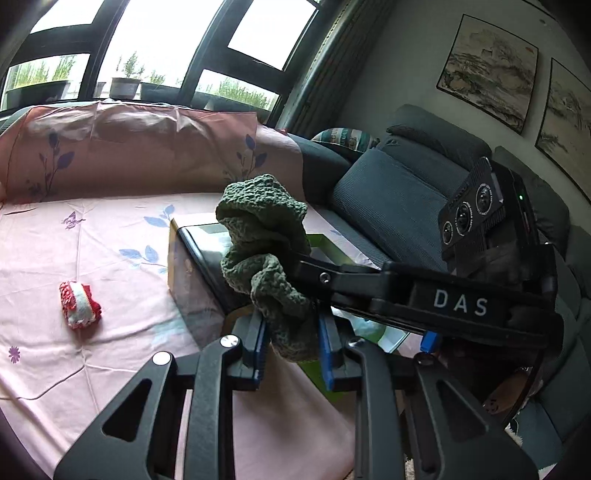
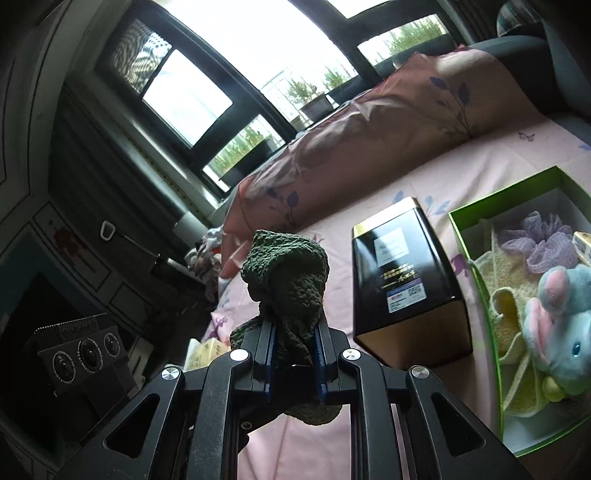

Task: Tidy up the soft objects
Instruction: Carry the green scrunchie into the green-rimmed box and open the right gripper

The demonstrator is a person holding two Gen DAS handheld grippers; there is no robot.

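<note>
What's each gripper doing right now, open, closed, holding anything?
Left gripper: closed on the crumpled green knitted cloth.
Right gripper: closed on the same green knitted cloth.

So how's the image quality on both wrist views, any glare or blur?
Left wrist: windows blown out white, strong fisheye bending, green cloth sharp, lower left corner dark. Right wrist: same window glare, left side of the room in deep shadow, green box clear, pink pillow slightly smeared.
</note>
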